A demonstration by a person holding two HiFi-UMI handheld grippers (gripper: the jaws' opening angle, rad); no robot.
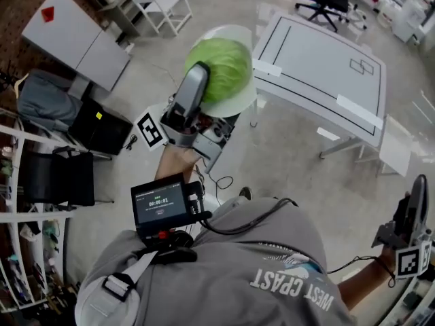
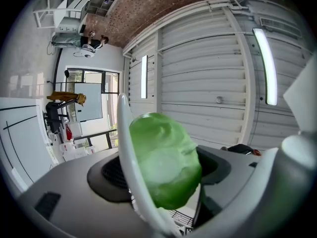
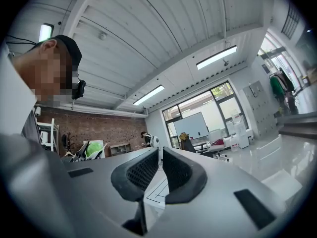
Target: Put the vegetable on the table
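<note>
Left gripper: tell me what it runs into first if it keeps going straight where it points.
The left gripper grips a cabbage between its fingers. Past that, only the ribbed ceiling shows, far off, so the way looks free, though depth is hard to judge.

The cabbage [image 1: 223, 65] is round and pale green. It is off the white table [image 1: 312, 60], which lies at its 3 o'clock.
</note>
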